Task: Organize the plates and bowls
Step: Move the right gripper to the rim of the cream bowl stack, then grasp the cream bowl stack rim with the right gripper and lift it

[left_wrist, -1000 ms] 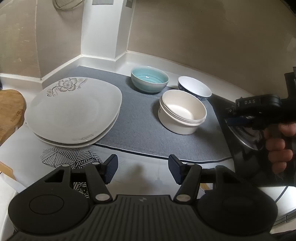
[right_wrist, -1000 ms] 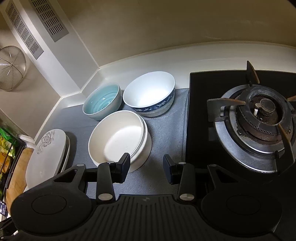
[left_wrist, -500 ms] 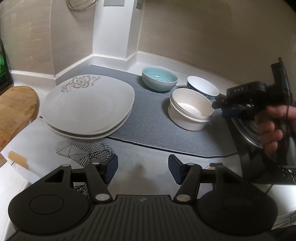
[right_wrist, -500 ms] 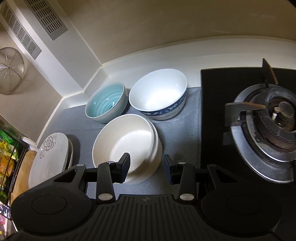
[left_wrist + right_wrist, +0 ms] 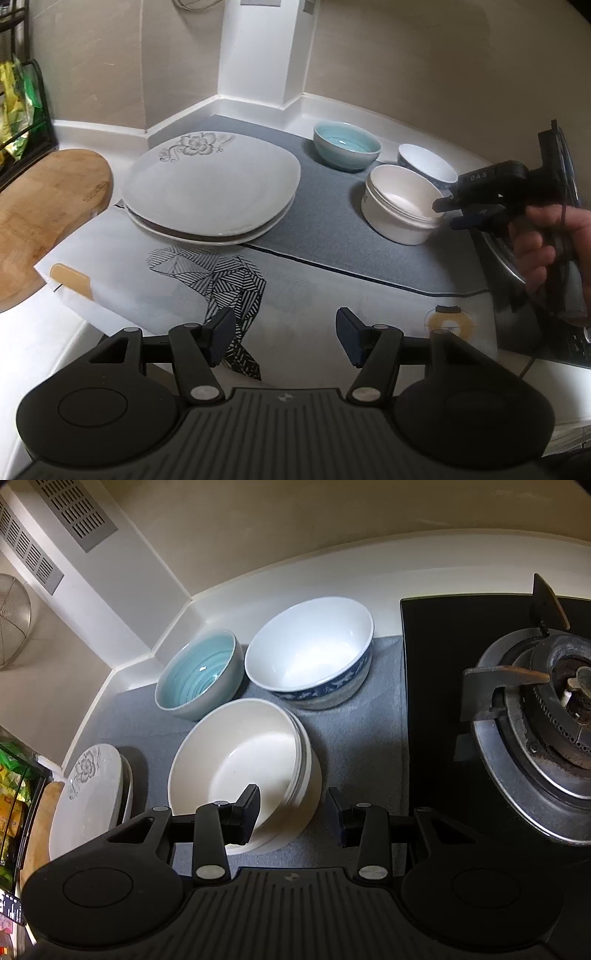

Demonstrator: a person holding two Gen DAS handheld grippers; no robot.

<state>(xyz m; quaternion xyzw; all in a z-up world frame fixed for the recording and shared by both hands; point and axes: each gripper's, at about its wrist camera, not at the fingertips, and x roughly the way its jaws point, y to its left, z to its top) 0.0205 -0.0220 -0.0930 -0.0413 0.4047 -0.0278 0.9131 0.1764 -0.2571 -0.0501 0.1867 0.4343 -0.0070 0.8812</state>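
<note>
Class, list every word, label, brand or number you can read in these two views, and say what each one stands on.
"DAS": white letters on the black body of the right gripper.
Burned stamp on the wooden cutting board: too blurred to read.
Round yellow label on the white paper sheet: too small to read.

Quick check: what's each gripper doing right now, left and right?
Left gripper: open, holding nothing, over the paper on the counter.
Right gripper: open, astride the near rim of the cream bowl stack, not gripping it.
</note>
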